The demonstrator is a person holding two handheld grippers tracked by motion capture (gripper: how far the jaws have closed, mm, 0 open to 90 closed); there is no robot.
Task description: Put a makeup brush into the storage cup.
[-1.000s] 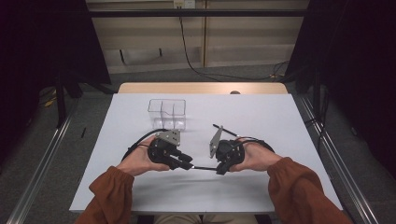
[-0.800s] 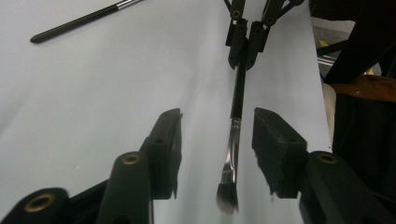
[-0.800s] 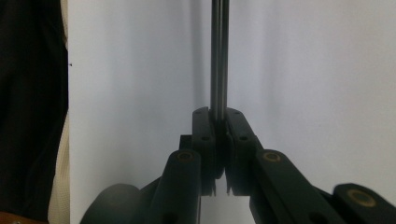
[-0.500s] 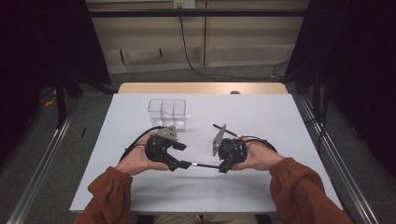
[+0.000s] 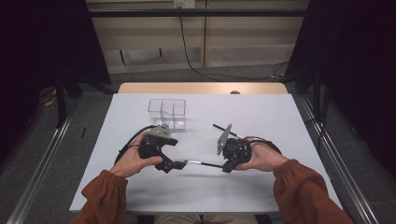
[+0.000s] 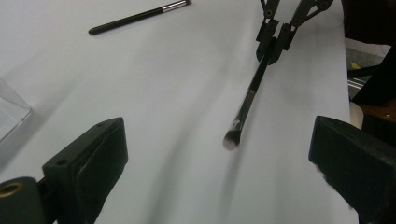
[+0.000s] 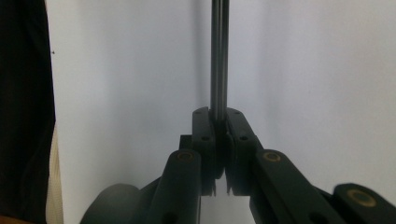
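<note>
Brush (image 6: 245,105) clamped by its handle in my right gripper (image 5: 227,164); left gripper (image 5: 175,164) jaws just opened wide, nothing between them.

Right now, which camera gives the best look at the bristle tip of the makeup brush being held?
The left gripper view: the brush runs down to its pale bristle tip in full. The high view shows it as a thin line between the hands. The right gripper view shows its handle rising from the shut jaws.

Lab recording booth: black curtains (image 5: 42,56), white table (image 5: 280,116).
</note>
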